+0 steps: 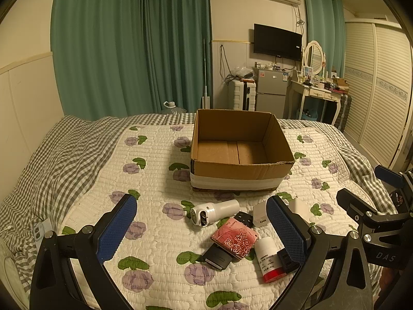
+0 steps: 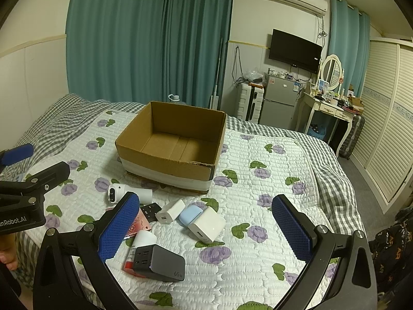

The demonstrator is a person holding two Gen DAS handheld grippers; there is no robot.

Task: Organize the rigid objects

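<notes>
Bedroom with teal curtains (image 1: 129, 44), wall television (image 2: 294, 49) and small grey fridge (image 1: 271, 87) behind a bed covered by a white floral quilt (image 1: 155, 180). Open, empty cardboard box (image 1: 240, 152) on the quilt, taped white around its base. Scattered just in front of the box: white cylindrical device (image 1: 214, 210) nearest it, large white charger (image 2: 207, 226) touching a pale blue case (image 2: 189, 214), black multi-port charger (image 2: 160, 262) marked 65W leaning on a red-capped white bottle (image 1: 268, 259), pink rose-patterned wallet (image 1: 235, 239) over a flat black item (image 1: 216, 257), small white plug (image 2: 170, 210). Left gripper (image 1: 201, 232) hovering short of the box, jaws spread wide, clamping nothing. Right gripper (image 2: 204, 232) likewise wide apart, unladen.
</notes>
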